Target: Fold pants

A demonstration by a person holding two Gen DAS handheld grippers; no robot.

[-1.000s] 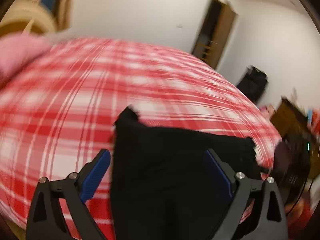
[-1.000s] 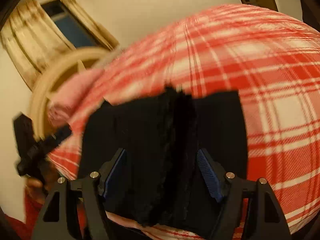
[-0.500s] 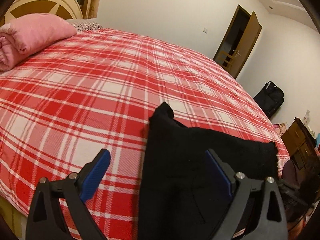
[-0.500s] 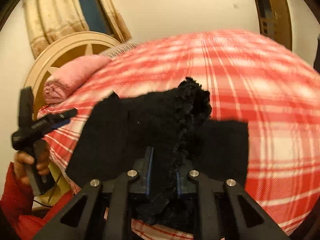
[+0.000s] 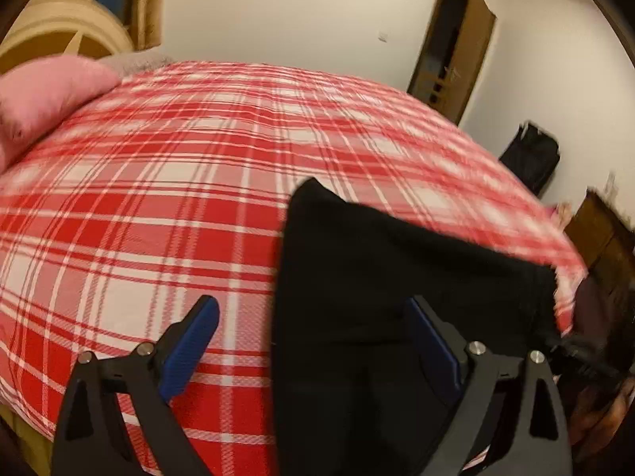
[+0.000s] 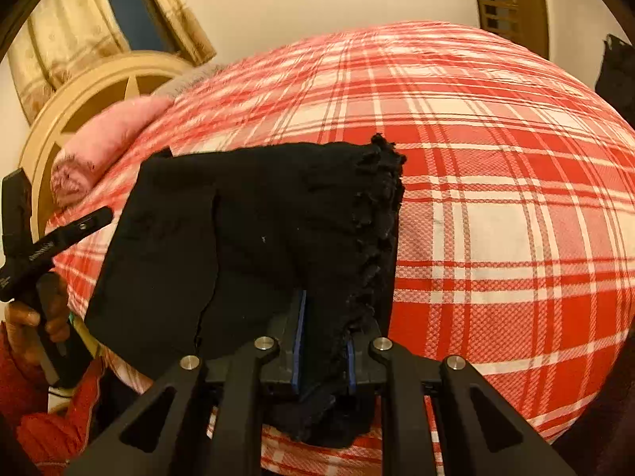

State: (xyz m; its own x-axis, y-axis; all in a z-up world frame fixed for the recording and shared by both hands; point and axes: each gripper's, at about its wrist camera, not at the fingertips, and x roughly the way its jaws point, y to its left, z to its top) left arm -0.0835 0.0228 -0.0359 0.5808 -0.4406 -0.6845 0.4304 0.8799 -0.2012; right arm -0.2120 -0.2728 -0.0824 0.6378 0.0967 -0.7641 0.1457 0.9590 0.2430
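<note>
The black pants (image 6: 254, 238) lie partly folded at the near edge of the bed (image 6: 496, 206), which carries a red-and-white plaid cover. In the right wrist view, the frayed hem edge of the pants runs down from ahead of the jaws straight into the gap between them. The right gripper (image 6: 321, 349) has its jaws nearly closed, with the blue pads pressing on this bunched frayed edge from both sides; the fabric is clamped. The rest of the garment spreads flat to the left of these jaws, with a second layer visible beneath the upper one.

In the left wrist view, the pants (image 5: 397, 297) occupy the right half of the gap between the jaws and extend ahead of them to a pointed corner. The left gripper (image 5: 313, 341) has its jaws wide apart. The left blue pad stands over bare plaid cover, clear of the fabric. The right pad sits over the black fabric; contact cannot be determined. Nothing is clamped.

A pink rolled blanket (image 5: 43, 99) lies at the far left of the bed, well ahead of the jaws, near the curved headboard (image 6: 91, 99). The person's left hand (image 6: 35, 325), in a red sleeve, holds the left gripper's handle.
</note>
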